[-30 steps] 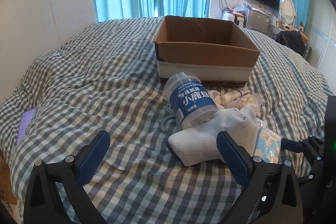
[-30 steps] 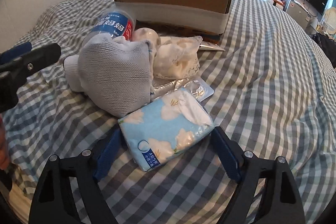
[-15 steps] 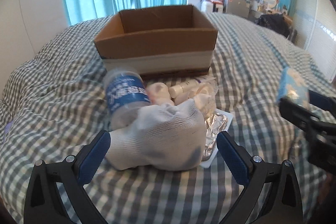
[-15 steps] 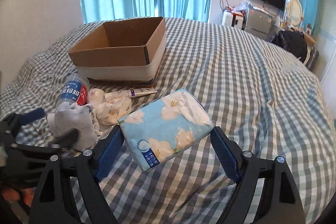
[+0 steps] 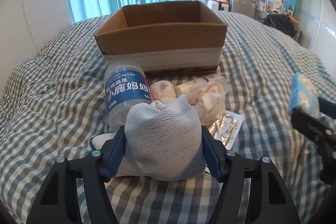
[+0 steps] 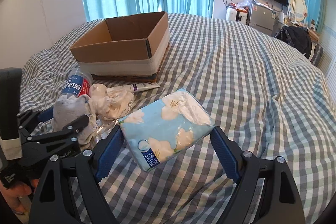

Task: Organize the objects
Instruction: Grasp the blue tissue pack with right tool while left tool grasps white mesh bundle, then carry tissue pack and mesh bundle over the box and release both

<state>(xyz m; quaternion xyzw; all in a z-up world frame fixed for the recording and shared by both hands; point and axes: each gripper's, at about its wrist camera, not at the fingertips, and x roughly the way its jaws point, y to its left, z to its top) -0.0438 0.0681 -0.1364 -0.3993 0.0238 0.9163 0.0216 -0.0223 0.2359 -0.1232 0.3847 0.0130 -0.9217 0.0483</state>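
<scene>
My left gripper (image 5: 163,146) is shut on a white knit glove (image 5: 163,140) that rests on the checked bedspread (image 5: 52,108); it also shows in the right wrist view (image 6: 69,110). My right gripper (image 6: 166,140) is shut on a blue flowered tissue pack (image 6: 166,129) and holds it above the bed; the pack shows at the right edge of the left wrist view (image 5: 302,93). An open cardboard box (image 5: 161,35) stands behind the pile and looks empty (image 6: 126,43).
A clear bottle with a blue label (image 5: 124,93), a pink round thing (image 5: 163,89), a white tube (image 6: 138,87), a crumpled lace cloth (image 5: 212,102) and a foil blister pack (image 5: 226,127) lie before the box. Curtains, a TV and furniture stand behind.
My left gripper has closed on the white glove. My right gripper lifted the tissue pack off the bed and holds it up, away from the pile.
</scene>
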